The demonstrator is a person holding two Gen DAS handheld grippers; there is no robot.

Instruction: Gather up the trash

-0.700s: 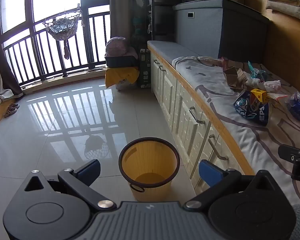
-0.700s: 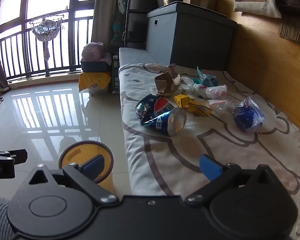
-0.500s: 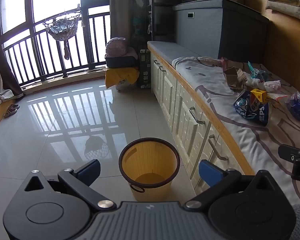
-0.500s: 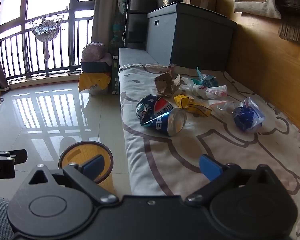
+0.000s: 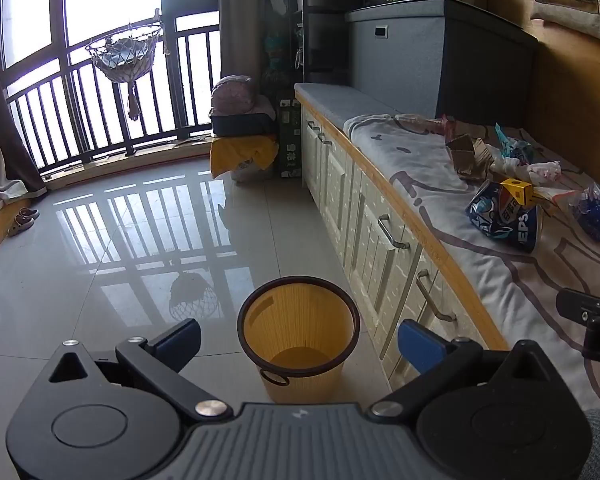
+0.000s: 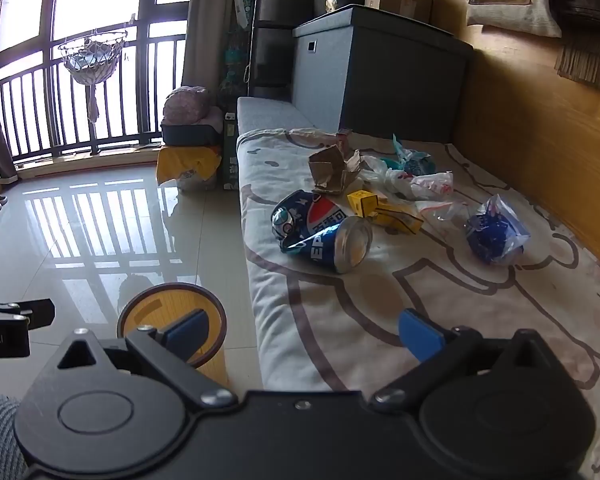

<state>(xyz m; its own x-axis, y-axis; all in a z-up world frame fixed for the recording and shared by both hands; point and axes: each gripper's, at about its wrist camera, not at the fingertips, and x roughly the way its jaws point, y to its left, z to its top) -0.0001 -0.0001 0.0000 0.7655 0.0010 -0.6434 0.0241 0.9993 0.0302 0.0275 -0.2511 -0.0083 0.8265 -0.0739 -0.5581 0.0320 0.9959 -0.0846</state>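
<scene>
Crushed Pepsi can lies near the blanket's floor-side edge, w/ wrappers behind it toward the wall. Prob. light, thin, dented, slick; pinch across the flattened body. Bin empty, on the floor by the cabinet. Left gripper & right gripper both spread wide, nothing betw. fingers, tilted downward.

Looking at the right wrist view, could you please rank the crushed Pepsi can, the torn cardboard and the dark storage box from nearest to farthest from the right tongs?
1. Crushed Pepsi can, just ahead on the blanket.
2. Torn cardboard, behind the can.
3. Dark storage box, at the bench's far end.
</scene>
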